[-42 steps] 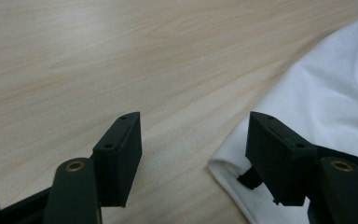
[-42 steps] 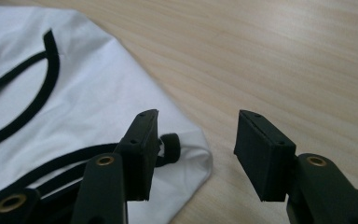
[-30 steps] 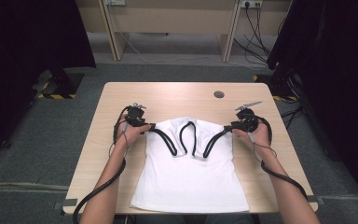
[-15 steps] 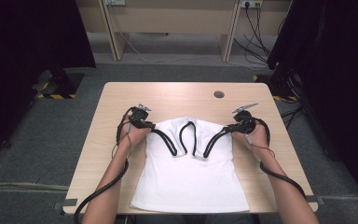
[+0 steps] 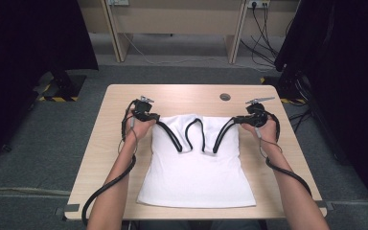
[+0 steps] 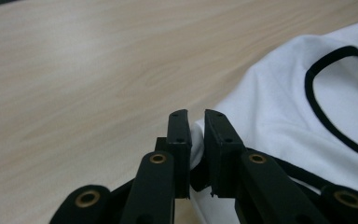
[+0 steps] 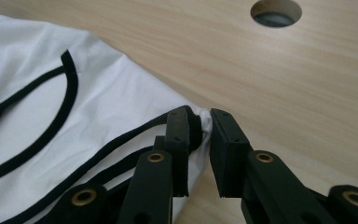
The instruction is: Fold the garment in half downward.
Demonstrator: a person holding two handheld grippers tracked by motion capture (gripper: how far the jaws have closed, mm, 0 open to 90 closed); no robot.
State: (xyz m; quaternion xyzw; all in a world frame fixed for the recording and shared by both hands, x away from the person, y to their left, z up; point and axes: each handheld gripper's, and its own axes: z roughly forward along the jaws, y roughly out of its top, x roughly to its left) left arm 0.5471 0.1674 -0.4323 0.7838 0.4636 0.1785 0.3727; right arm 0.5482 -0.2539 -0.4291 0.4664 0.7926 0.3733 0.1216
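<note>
Right now I am holding a white tank top (image 5: 196, 177) with black trim by its two far corners, one in each tool. It is lying flat in the middle of the light wooden table (image 5: 105, 143), its hem toward me and its black-edged straps (image 5: 194, 136) looping across the upper part.

My left gripper (image 5: 152, 116) is sitting at the top's far left corner; its jaws have just been closing, and in the left gripper view (image 6: 196, 128) they are pinching a small fold of white cloth between the pads. My right gripper (image 5: 239, 120) is sitting at the far right corner; its jaws have just been closing too, and in the right gripper view (image 7: 204, 126) they are clamping a bunched bit of cloth and black trim. A round cable hole (image 5: 225, 97) is showing in the table beyond the top.
</note>
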